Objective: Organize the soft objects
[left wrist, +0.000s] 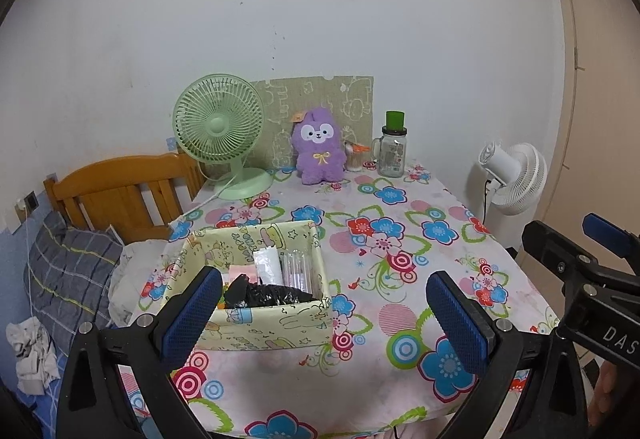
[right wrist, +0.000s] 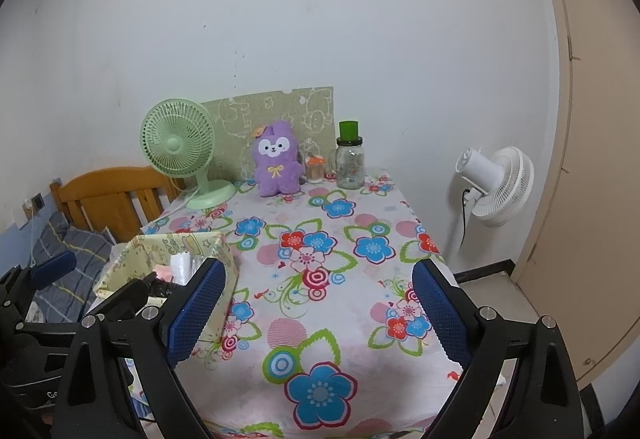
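Both grippers are just hanging over the near edge of the desk [left wrist: 400,379] with nothing in them: the left gripper [left wrist: 326,313] has its blue fingers [left wrist: 192,313] spread wide, and same deal for the right gripper [right wrist: 320,307], fingers [right wrist: 440,311] wide apart over the flowery tablecloth. The purple plush toy [left wrist: 319,147] is way at the back of the desk, sitting upright against a green patterned board [left wrist: 316,99] by the wall, between the green desk fan [left wrist: 219,131] on its left and a little jar of swabs [left wrist: 354,159] plus a glass jar with a green lid [left wrist: 392,151] on its right. Closer in, on the left side, there's a yellow fabric storage box [left wrist: 260,323] already holding some packets and a black crinkly bag. The left gripper's left finger overlaps the box's front corner in its own view. A white standing fan [right wrist: 496,187] is off to the right on the floor, and a bed with a wooden headboard [left wrist: 120,187] is to the left.
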The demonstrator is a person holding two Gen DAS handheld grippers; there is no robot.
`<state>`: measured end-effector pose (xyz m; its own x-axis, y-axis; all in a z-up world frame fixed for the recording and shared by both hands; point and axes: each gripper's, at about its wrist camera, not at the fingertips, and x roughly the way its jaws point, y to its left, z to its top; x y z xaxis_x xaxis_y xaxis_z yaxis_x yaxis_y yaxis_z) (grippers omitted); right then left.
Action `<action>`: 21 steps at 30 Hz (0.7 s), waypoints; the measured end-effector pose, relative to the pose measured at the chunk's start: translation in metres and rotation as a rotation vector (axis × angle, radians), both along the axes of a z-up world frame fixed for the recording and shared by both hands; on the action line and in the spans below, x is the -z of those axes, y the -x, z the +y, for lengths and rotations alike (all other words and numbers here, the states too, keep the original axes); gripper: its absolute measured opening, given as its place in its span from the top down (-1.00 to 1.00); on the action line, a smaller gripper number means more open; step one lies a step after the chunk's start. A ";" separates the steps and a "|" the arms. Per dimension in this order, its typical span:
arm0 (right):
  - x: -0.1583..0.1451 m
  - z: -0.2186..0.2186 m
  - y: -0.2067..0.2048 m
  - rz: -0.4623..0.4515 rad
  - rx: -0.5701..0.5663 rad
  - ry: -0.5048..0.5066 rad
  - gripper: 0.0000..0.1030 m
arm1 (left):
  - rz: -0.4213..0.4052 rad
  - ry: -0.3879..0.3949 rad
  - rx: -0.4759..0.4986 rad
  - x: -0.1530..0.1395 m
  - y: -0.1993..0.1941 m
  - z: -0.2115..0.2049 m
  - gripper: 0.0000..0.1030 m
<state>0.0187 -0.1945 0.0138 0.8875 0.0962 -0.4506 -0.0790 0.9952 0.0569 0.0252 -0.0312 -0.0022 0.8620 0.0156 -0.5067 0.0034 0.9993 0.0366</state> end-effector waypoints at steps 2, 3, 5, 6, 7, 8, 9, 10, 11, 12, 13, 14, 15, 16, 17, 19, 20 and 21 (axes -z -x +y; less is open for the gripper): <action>0.000 0.000 0.000 -0.001 0.001 0.002 -0.87 | 0.000 -0.004 -0.002 0.000 0.000 0.000 -0.99; 0.000 0.000 0.000 0.000 0.001 0.002 -0.88 | -0.002 -0.005 -0.003 0.000 0.000 0.000 -0.99; 0.000 0.001 0.001 0.001 -0.001 0.000 -0.88 | -0.004 -0.006 -0.007 -0.001 0.001 0.001 -0.99; 0.000 0.001 0.001 0.003 -0.001 -0.002 -0.88 | -0.006 -0.006 -0.008 -0.001 0.001 0.001 -0.99; 0.000 0.000 0.001 0.002 0.001 -0.002 -0.88 | -0.005 -0.004 -0.009 -0.002 0.001 0.002 -0.99; 0.000 0.000 0.001 0.000 0.003 -0.002 -0.89 | -0.006 -0.003 -0.009 -0.002 0.001 0.002 -0.99; 0.000 0.000 0.001 -0.001 0.006 -0.001 -0.89 | -0.007 -0.004 -0.010 -0.002 0.001 0.002 -0.99; -0.001 0.000 0.001 -0.003 0.006 -0.002 -0.90 | -0.009 -0.004 -0.011 -0.002 0.001 0.003 -0.99; -0.001 0.000 0.001 -0.003 0.007 -0.003 -0.90 | -0.010 -0.004 -0.011 -0.003 0.001 0.003 -0.99; -0.001 0.001 0.001 -0.003 0.008 -0.004 -0.91 | -0.009 -0.004 -0.010 -0.003 0.001 0.003 -0.99; -0.001 0.001 0.001 -0.004 0.008 -0.004 -0.92 | -0.008 -0.005 -0.011 -0.003 0.001 0.003 -0.99; -0.001 0.001 0.001 -0.003 0.007 -0.005 -0.92 | -0.009 -0.005 -0.012 -0.003 0.001 0.003 -0.99; -0.001 0.001 0.000 -0.004 0.006 -0.004 -0.93 | -0.009 -0.005 -0.013 -0.003 0.001 0.003 -0.99; -0.001 0.001 0.001 -0.006 0.006 -0.003 -0.93 | -0.009 -0.004 -0.014 -0.003 0.001 0.004 -0.99; -0.001 0.000 0.000 -0.007 0.006 -0.002 -0.94 | -0.009 -0.004 -0.013 -0.003 0.001 0.004 -0.99; -0.001 0.000 0.000 -0.012 0.004 -0.001 -0.94 | -0.013 -0.005 -0.014 -0.003 0.001 0.004 -0.99; -0.001 0.001 0.000 -0.013 0.005 -0.001 -0.95 | -0.015 -0.005 -0.014 -0.004 0.002 0.004 -0.99; -0.001 0.001 0.000 -0.014 0.006 -0.002 -0.95 | -0.016 -0.004 -0.014 -0.004 0.001 0.004 -0.99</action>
